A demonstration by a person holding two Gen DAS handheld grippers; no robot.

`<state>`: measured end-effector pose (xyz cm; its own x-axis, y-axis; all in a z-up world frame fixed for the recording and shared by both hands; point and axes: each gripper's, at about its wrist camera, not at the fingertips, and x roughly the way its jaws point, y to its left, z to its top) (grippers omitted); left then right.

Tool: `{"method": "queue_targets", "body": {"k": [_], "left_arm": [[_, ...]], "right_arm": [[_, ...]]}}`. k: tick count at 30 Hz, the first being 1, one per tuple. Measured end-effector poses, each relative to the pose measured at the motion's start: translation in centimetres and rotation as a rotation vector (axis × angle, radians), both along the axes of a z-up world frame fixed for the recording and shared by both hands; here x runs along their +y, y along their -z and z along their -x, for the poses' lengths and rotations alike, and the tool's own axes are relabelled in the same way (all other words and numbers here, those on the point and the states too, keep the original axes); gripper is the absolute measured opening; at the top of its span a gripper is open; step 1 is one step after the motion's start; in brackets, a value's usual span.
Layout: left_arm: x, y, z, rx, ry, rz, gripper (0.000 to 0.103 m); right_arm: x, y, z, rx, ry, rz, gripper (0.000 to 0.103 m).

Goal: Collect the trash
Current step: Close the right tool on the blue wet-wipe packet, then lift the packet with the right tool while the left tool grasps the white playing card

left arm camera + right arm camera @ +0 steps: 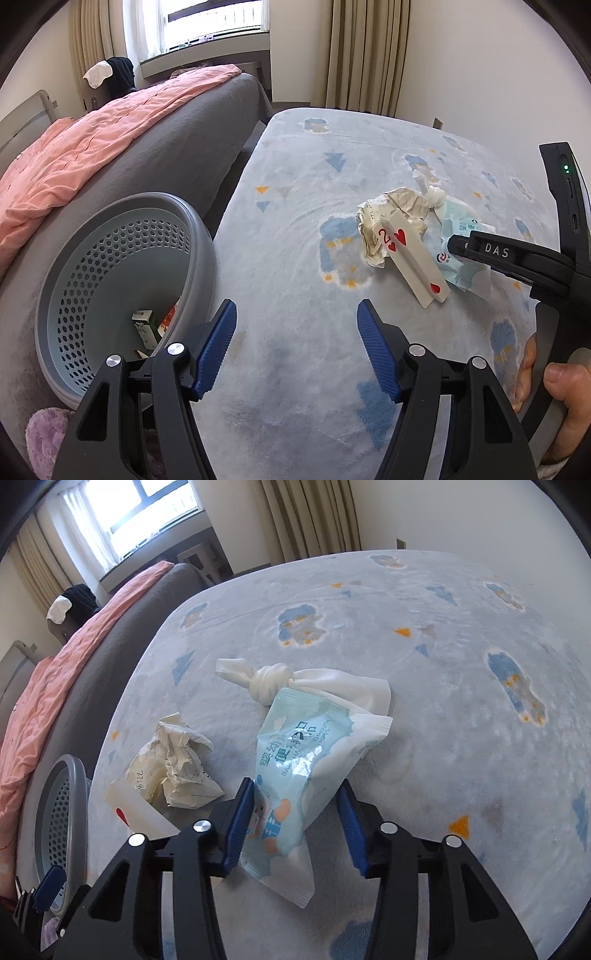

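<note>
Pale-blue patterned blanket is spread over the surface on which the trash is scattered. At its left edge a grey perforated basket is tilted, with cartons inside. The left gripper is held with jaws spread and nothing between them. The right gripper is positioned with jaws released around the wipes packet, which lies beside knotted white plastic, crumpled paper and a playing card.

Left wrist view low over patterned blanket, facing window, basket close at left, right wrist view nearer, above wipes packet, same facing, both share crumpled paper, playing card, basket
</note>
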<state>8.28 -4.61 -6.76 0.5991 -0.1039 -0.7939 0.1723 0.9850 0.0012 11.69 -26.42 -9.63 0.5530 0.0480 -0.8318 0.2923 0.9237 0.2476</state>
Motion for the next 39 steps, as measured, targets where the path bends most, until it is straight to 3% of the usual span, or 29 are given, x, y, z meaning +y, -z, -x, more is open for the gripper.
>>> {"method": "queue_targets", "body": {"k": [8, 19, 27, 39], "left_arm": [[-1.4, -0.1, 0.4, 0.008, 0.026, 0.009, 0.065], [-5.8, -0.6, -0.1, 0.028, 0.075, 0.062, 0.065], [-9.1, 0.8, -1.4, 0.064, 0.081, 0.060, 0.065], [-10.3, 2.5, -3.7, 0.074, 0.009, 0.064, 0.065]], "right_arm": [[-0.9, -1.7, 3.5, -0.042, -0.029, 0.009, 0.039], [-5.3, -2.4, 8.5, -0.060, 0.028, 0.007, 0.039], [-6.5, -2.1, 9.4, -0.078, 0.038, -0.011, 0.039], [-6.9, -1.5, 9.5, -0.081, 0.016, -0.056, 0.039]]}}
